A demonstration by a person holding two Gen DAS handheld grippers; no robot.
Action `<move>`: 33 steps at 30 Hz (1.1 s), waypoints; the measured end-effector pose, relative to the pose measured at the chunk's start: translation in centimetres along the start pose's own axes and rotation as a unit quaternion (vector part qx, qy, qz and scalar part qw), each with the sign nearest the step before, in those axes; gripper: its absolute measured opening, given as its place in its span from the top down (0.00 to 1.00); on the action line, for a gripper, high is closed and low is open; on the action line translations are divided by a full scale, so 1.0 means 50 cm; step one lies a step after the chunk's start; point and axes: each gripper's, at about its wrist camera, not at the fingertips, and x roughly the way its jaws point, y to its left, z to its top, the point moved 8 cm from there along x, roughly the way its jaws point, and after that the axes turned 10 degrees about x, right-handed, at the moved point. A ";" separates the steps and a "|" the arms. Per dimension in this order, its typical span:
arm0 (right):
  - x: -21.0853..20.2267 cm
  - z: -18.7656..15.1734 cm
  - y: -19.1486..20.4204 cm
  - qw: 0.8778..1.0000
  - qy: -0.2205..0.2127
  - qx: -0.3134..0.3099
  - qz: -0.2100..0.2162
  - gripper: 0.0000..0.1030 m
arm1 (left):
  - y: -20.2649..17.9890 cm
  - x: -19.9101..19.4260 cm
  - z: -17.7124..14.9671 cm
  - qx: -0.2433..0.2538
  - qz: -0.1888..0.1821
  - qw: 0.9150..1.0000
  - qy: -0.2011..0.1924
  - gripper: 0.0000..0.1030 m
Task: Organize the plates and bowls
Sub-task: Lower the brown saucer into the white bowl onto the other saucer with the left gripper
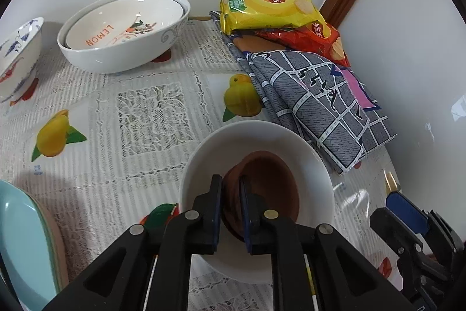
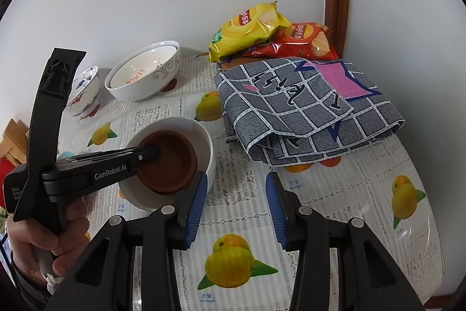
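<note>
Near the middle of the bench [image 2: 364, 188], which wears a lace-patterned cloth printed with mangoes, a white bowl [image 1: 204, 153] sits with a brown bowl [image 1: 271, 179] nested inside it. The left hand-held gripper [image 1: 231, 191] reaches down into the pair, its two dark fingers drawn close together and clamped on the near rim of the brown bowl, one finger outside the brown wall and one inside. From the right wrist view the same tool comes in from the left, its tip lying over the brown bowl's rim, with the person's hand [image 2: 49, 235] wrapped round the handle below.

The right hand-held gripper [image 2: 236, 191] hangs just beside the white bowl, over bare cloth. Its blue-padded fingers [image 2: 198, 206] stand wide apart with nothing between them; the left finger is close to the white bowl's wall, though whether it touches cannot be told.

Farther back, near the wall, a large white bowl [image 1: 116, 54] holds a smaller dish marked LEMON [image 1: 125, 22]. Left of it stands a blue-flowered bowl [image 1: 17, 60]. At the lower left edge of the left wrist view lies a pale blue plate [image 1: 20, 238]. To the right, a folded grey checked cloth [image 2: 305, 112] lies on the bench, and behind it a yellow crisp bag [image 2: 247, 31] rests partly on a red crisp bag [image 2: 300, 40].
</note>
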 end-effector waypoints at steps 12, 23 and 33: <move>0.048 0.011 0.041 1.000 0.025 -0.016 0.009 0.60 | 0.036 -0.062 0.007 -0.003 0.017 1.000 -0.025 0.88; 0.121 0.004 0.044 0.997 0.064 -0.018 -0.024 0.64 | 0.052 -0.030 -0.015 -0.005 0.028 1.000 0.009 0.88; 0.155 -0.001 0.034 0.996 0.082 -0.010 -0.035 0.69 | 0.052 0.009 -0.023 -0.006 0.032 0.999 0.033 0.87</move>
